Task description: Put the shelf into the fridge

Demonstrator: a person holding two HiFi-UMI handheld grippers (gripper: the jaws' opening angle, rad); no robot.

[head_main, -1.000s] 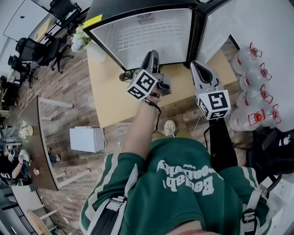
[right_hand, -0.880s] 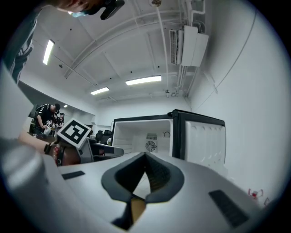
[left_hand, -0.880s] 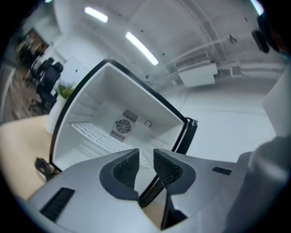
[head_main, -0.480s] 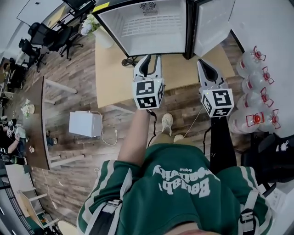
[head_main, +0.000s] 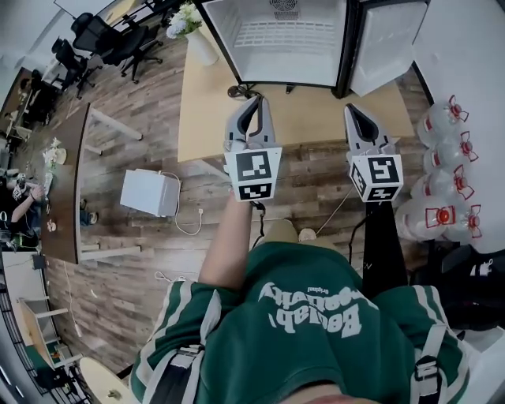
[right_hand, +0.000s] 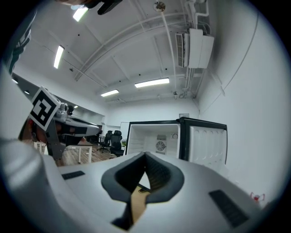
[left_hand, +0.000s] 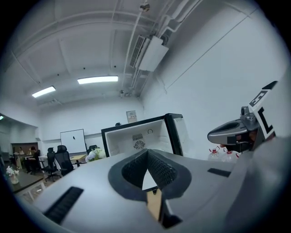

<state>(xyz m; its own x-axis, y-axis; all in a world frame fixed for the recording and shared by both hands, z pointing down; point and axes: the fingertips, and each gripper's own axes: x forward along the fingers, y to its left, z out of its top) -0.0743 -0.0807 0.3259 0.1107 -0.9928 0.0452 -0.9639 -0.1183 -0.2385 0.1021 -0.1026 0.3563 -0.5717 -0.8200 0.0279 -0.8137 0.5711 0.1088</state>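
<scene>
Now, my left gripper (head_main: 253, 101) is out in front of me, pointing level at the fridge (head_main: 284, 35), and its jaws have just been closing: they sit tip to tip, gripping nothing. Beside it, my right gripper (head_main: 352, 109) points the same way, well apart from the left one, and its jaws are pressed together too, nothing between them. Straight ahead, the fridge stands on a tan board (head_main: 316, 118) laid over the wooden floor (head_main: 142, 118), its white inside facing me with a round fan grille on the back wall. Its door (head_main: 390, 39) is swung wide open on the right, white moulded lining showing. As for the shelf, I can't pick it out in any view. Along the wall on my right stands a row of big water bottles (head_main: 446, 146) with red caps. Off to my left, a white box (head_main: 148, 193) sits on the floor with a cable trailing from it. Past the board's far left corner there's a vase of flowers (head_main: 192, 24), and black office chairs (head_main: 110, 39) stand beyond that. From the left gripper view, the right gripper shows at the right edge, level with mine.
</scene>
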